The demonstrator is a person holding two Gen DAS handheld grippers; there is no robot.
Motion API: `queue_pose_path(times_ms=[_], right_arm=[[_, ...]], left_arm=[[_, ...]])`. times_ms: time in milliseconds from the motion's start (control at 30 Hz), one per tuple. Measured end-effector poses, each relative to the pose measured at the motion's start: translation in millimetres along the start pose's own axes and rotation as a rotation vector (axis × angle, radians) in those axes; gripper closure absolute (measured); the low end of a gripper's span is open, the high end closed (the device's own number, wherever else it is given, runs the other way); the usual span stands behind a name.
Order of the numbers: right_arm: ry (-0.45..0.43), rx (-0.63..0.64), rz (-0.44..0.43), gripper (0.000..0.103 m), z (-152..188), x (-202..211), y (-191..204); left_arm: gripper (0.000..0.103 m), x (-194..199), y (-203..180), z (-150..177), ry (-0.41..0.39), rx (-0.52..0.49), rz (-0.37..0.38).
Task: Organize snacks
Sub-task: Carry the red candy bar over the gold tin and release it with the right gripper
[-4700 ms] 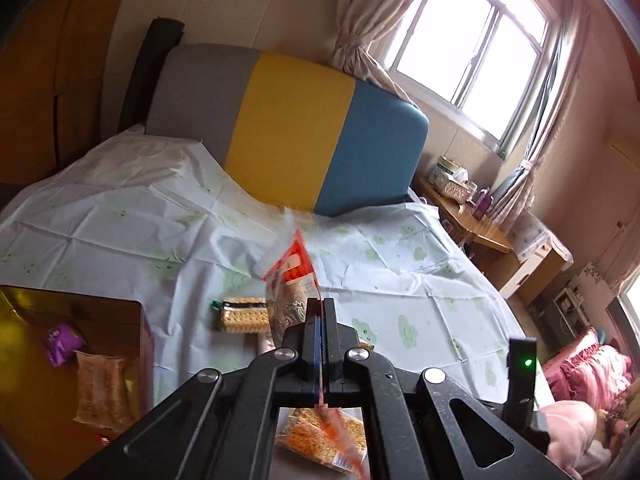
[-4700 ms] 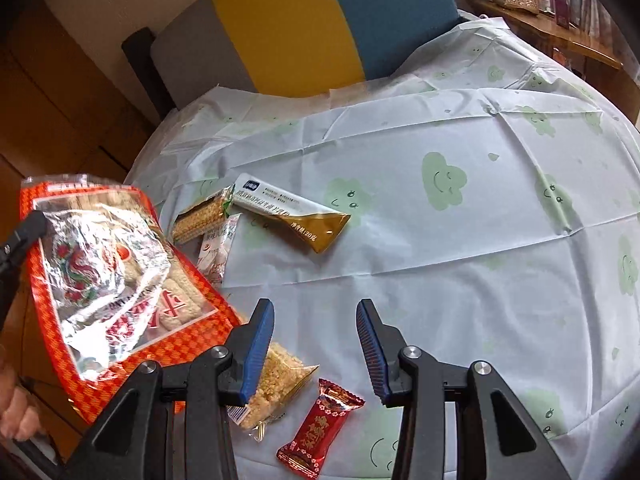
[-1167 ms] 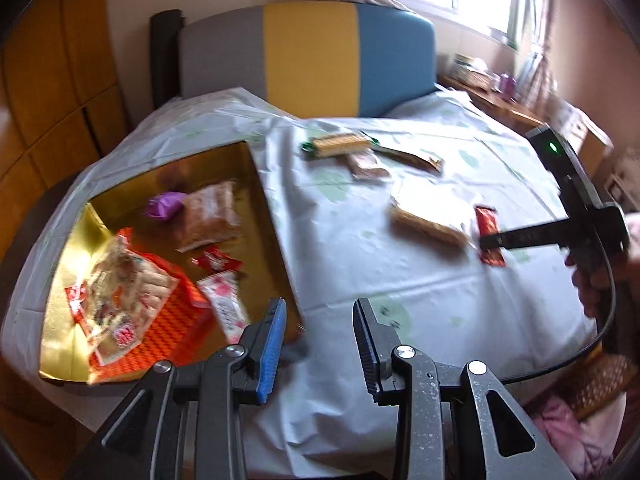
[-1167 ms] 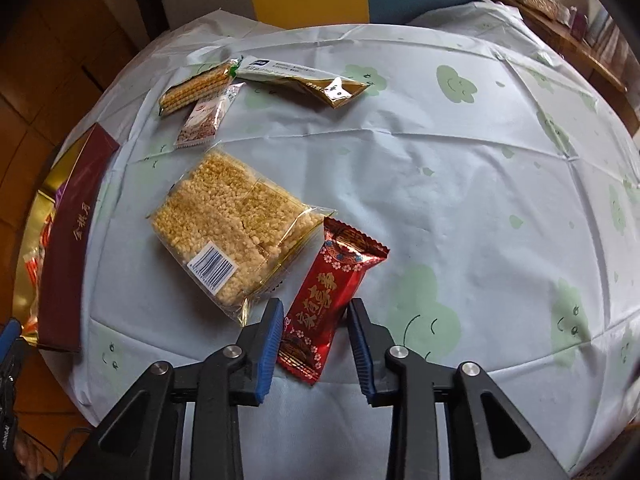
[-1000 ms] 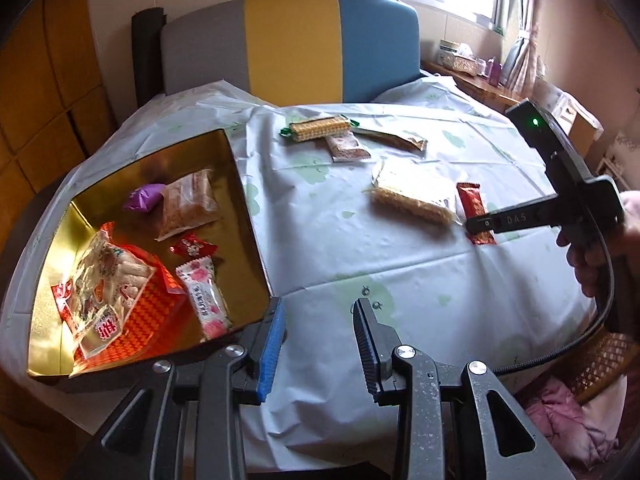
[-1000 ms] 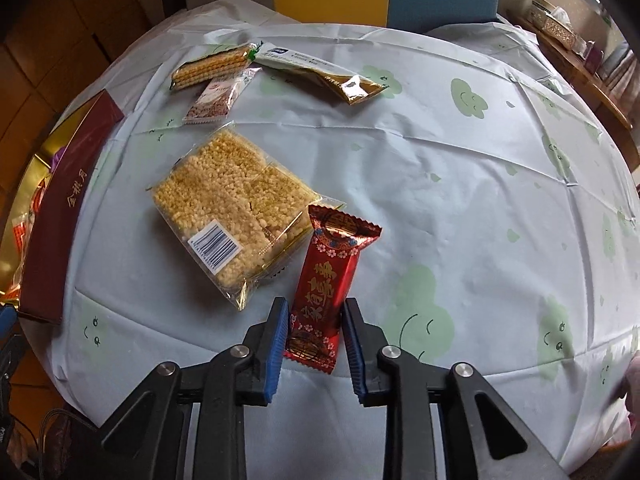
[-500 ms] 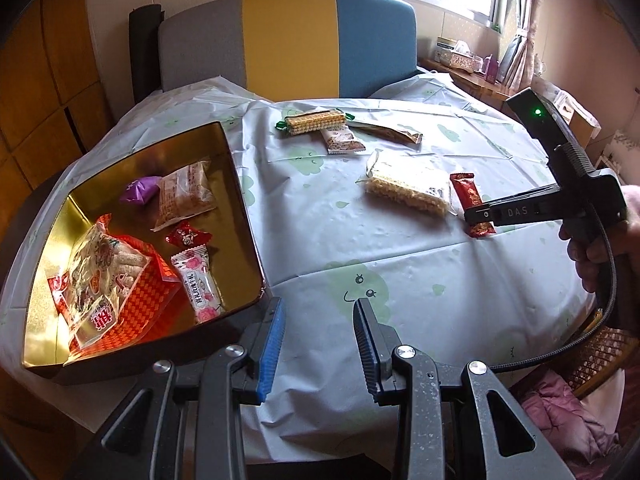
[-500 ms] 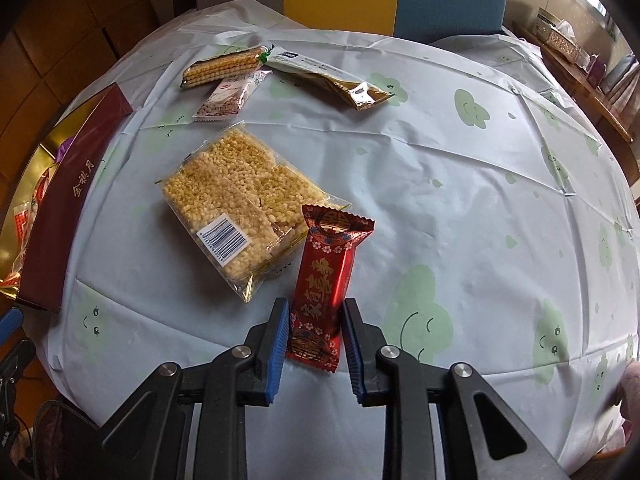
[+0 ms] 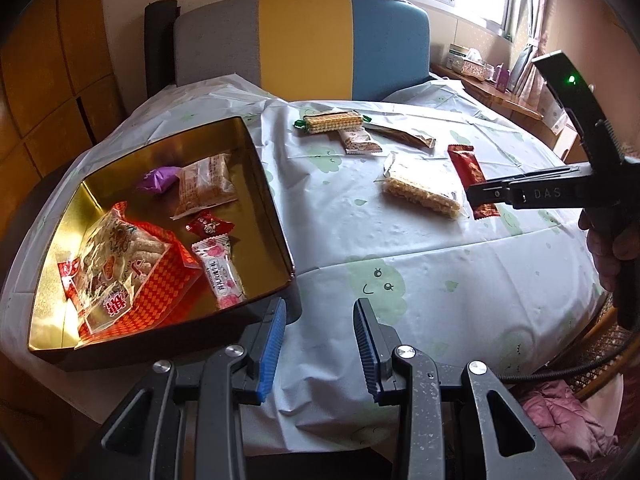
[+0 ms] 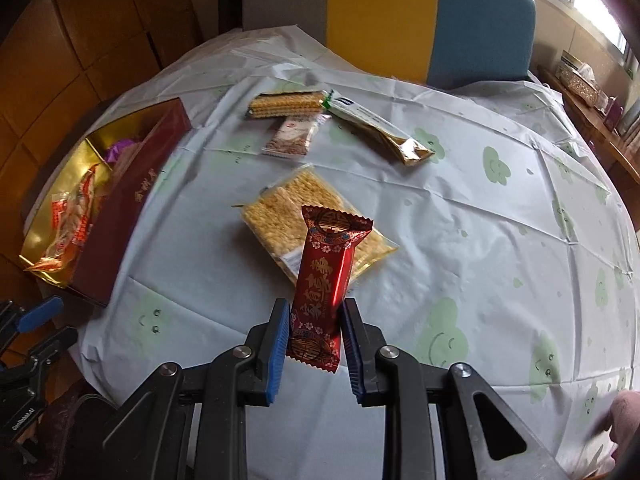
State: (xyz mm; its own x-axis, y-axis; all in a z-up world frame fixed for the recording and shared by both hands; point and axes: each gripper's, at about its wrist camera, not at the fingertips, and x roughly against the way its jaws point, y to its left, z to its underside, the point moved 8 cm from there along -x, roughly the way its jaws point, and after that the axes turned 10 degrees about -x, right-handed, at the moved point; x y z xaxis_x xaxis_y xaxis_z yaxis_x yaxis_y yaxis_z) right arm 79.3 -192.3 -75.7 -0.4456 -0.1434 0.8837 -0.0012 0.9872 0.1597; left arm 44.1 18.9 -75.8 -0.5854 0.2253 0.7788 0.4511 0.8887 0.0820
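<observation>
My right gripper (image 10: pixel 314 328) is shut on a red foil snack packet (image 10: pixel 326 276), which hangs lifted above the table; the left wrist view shows the same packet (image 9: pixel 468 170) in that gripper (image 9: pixel 476 198). A clear pack of puffed-rice cake (image 10: pixel 280 208) (image 9: pixel 420 190) lies on the cloth just beyond it. A gold-lined box (image 9: pixel 256 160) at the left holds several snacks, among them a big red-orange bag (image 9: pixel 120 264). My left gripper (image 9: pixel 318 340) stands open over the table's near edge beside the box, holding nothing.
At the far side lie a wafer pack (image 9: pixel 332 122), a small brown-and-white bar (image 9: pixel 358 140) and a long gold-ended packet (image 9: pixel 404 136). The box's dark red wall (image 10: pixel 136 196) faces the right gripper. A colour-blocked chair back (image 9: pixel 304 44) stands behind the round table.
My right gripper has risen, lifting the red packet off the cloth so it now hangs above the rice-cake pack. The left gripper has kept its place and stays open.
</observation>
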Motion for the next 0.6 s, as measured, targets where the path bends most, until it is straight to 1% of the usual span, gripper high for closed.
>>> queue_pose_path(times_ms=[133, 433, 533, 600], right_arm=[[-0.007, 0.045, -0.074, 0.077, -6.8, 3.7, 30.4], [-0.006, 0.174, -0.272, 0.077, -22.3, 9.7, 113.2], [-0.002, 0.212, -0.333, 0.077, -24.7, 12.7, 140.0], [0.003, 0.239, -0.372, 0.077, -25.0, 15.1, 157.8]], left_arm=[[0.067, 3.0, 5.9, 2.7, -0.001, 0.011, -0.01], [0.067, 9.6, 25.3, 10.5, 0.003, 0.056, -0.043], [0.067, 13.6, 41.0, 15.4, 0.004, 0.094, -0.062], [0.067, 16.2, 57.6, 19.6, 0.007, 0.142, -0.071]])
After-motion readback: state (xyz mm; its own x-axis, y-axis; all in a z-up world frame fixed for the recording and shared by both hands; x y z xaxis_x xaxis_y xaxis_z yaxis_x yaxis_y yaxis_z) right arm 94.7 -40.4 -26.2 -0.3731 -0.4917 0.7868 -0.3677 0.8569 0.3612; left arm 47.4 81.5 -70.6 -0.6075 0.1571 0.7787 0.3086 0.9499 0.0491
